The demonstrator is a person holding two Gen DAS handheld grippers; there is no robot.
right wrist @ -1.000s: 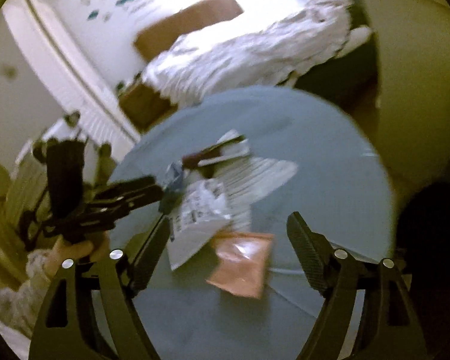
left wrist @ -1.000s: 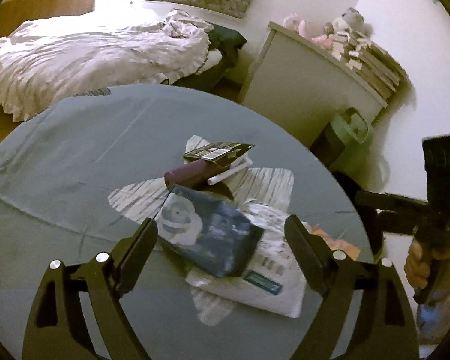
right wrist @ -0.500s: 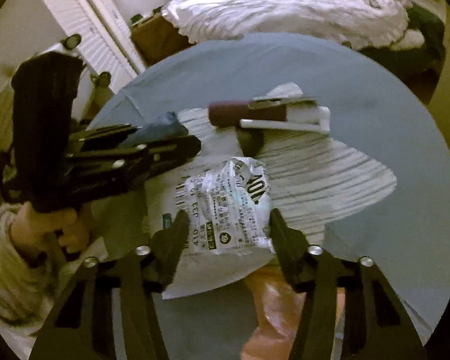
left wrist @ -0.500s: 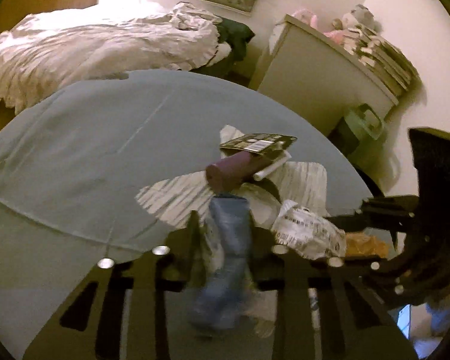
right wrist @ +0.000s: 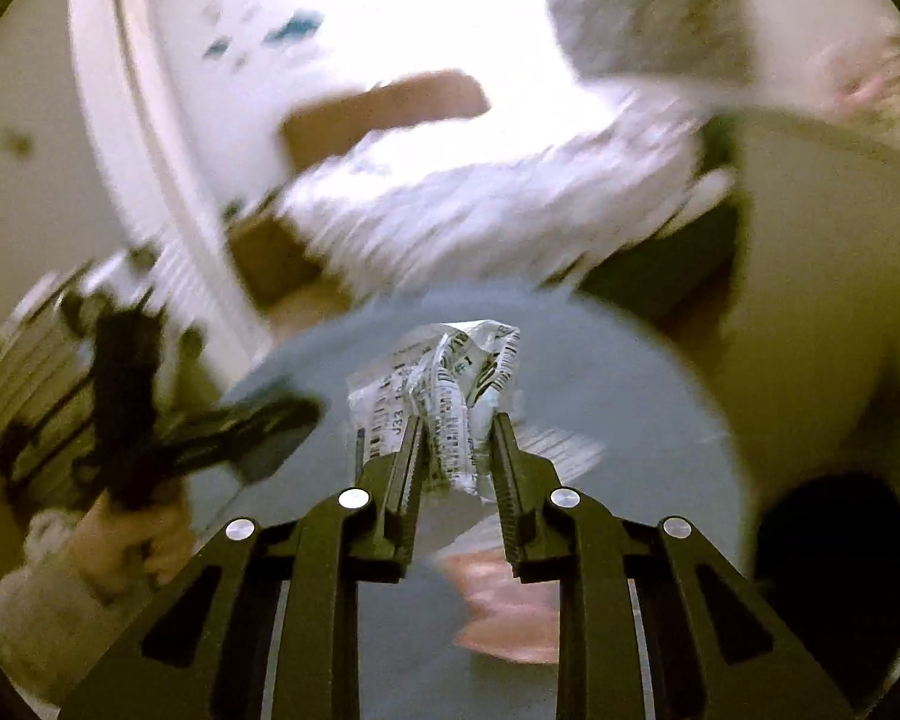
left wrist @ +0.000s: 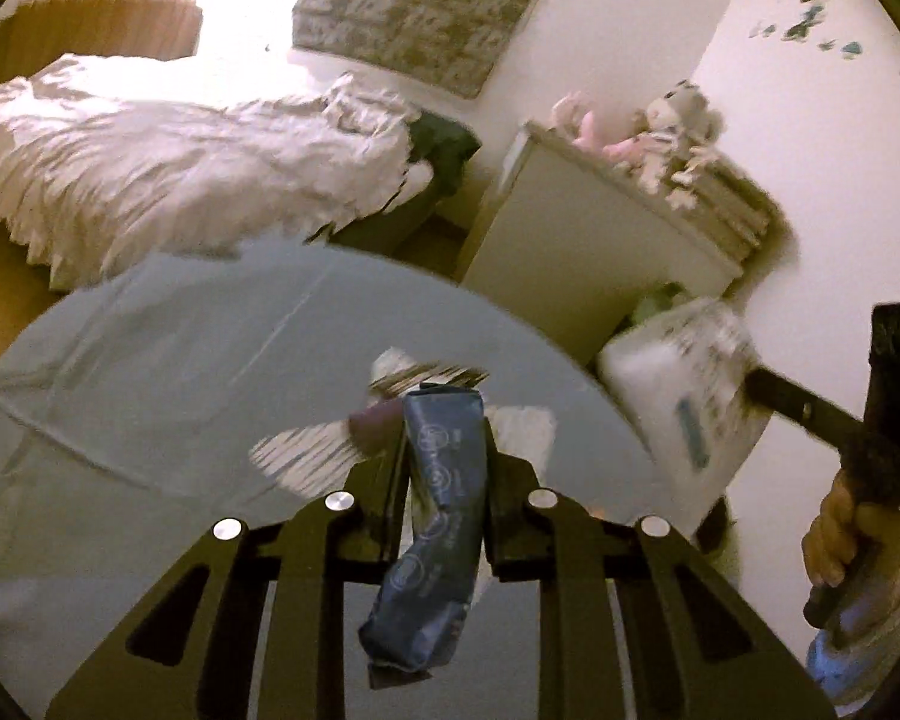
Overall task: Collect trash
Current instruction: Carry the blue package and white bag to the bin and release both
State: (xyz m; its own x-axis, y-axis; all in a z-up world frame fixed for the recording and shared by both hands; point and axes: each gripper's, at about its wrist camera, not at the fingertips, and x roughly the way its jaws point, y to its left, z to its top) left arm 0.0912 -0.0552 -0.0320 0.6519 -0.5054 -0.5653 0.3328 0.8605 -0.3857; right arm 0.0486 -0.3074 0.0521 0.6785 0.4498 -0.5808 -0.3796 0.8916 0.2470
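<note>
Left wrist: blue wrapper (left wrist: 444,516) inside left gripper (left wrist: 444,450)

Open tabletop (left wrist: 150,360) left of clutter (left wrist: 306,450)

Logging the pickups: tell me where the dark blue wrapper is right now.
Left wrist view, centre: the dark blue wrapper hangs pinched in the shut left gripper, above the grey table.

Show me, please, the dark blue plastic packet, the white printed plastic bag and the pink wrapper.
dark blue plastic packet (left wrist: 444,480), left wrist view, its middle
white printed plastic bag (right wrist: 450,402), right wrist view, crumpled middle
pink wrapper (right wrist: 504,612), right wrist view, its centre
</note>
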